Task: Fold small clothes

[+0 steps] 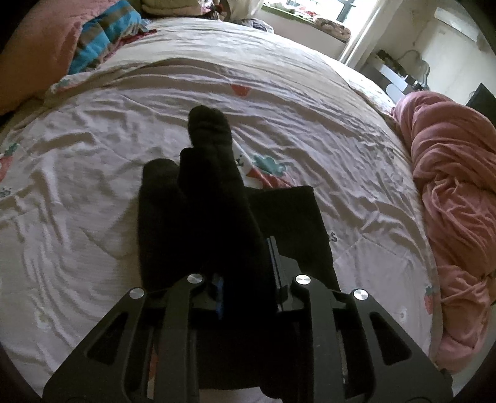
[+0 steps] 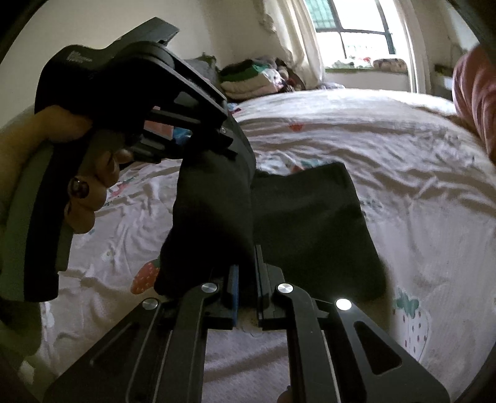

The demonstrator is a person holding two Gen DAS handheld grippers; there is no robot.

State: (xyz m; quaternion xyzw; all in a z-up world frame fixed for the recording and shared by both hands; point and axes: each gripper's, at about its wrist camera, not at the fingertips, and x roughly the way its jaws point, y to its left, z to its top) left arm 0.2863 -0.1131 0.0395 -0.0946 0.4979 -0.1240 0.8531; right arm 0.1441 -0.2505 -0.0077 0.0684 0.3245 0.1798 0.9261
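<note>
A black sock (image 1: pixel 214 192) lies lengthwise on the bed sheet (image 1: pixel 93 173), its toe end pointing away. My left gripper (image 1: pixel 248 272) is shut on its near end, which fills the space between the fingers. A second flat black piece (image 1: pixel 291 217) lies just to the right. In the right wrist view my right gripper (image 2: pixel 246 279) is shut on a hanging fold of the black sock (image 2: pixel 214 217). The left gripper body (image 2: pixel 130 102), held by a hand, grips the same sock from above. The flat black piece (image 2: pixel 313 223) lies behind it.
A bunched pink blanket (image 1: pixel 452 198) lies along the bed's right edge. A pink and striped blue quilt (image 1: pixel 93 40) sits at the far left. Folded clothes (image 2: pixel 251 77) are stacked at the head of the bed near the window (image 2: pixel 350 28).
</note>
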